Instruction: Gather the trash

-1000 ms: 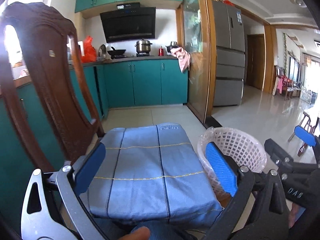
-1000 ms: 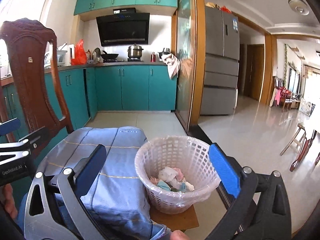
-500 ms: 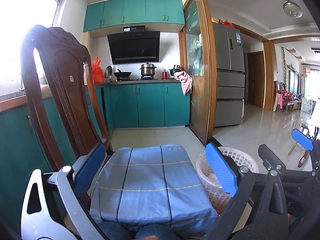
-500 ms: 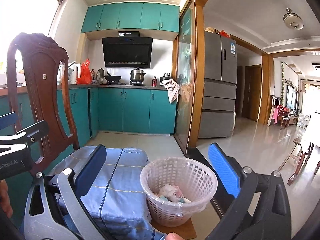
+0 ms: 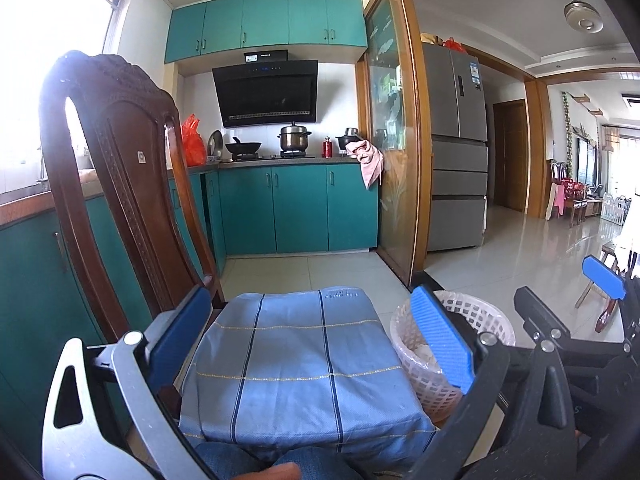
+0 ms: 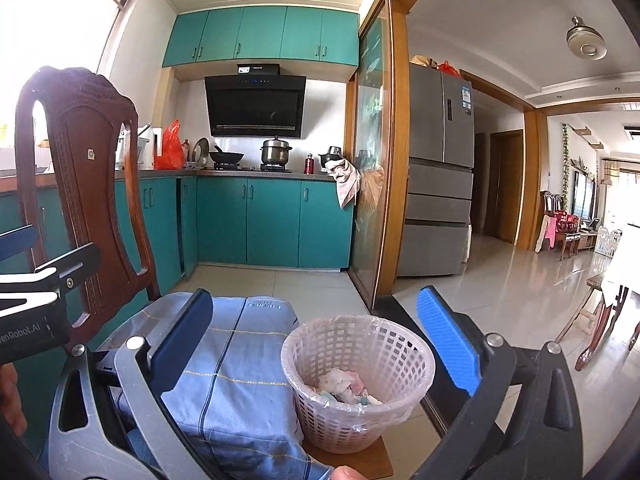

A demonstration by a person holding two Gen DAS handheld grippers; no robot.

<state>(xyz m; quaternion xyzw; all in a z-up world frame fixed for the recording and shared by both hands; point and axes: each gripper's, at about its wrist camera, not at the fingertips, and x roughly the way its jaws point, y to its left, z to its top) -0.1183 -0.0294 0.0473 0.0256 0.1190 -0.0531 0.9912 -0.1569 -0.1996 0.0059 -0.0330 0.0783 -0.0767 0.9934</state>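
A white plastic mesh basket (image 6: 358, 376) stands on a wooden board beside a blue checked cloth (image 6: 224, 376). Crumpled white, pink and teal trash (image 6: 346, 386) lies inside it. My right gripper (image 6: 316, 344) is open and empty, held above and behind the basket. My left gripper (image 5: 312, 344) is open and empty over the blue cloth (image 5: 296, 368). The basket (image 5: 452, 356) shows at the right of the left wrist view, partly hidden by the right finger. The right gripper's blue pad (image 5: 604, 278) shows at the far right there.
A dark carved wooden chair back (image 5: 120, 184) rises at the left. Teal kitchen cabinets (image 6: 272, 224) with a stove and pots stand behind. A glass sliding door (image 6: 370, 184) and a grey fridge (image 6: 438, 172) are at centre right. Tiled floor (image 6: 520, 272) leads right toward chairs.
Both grippers have lifted and tilted upward, so the cloth and basket now sit lower and smaller in view. Both jaws stayed open.
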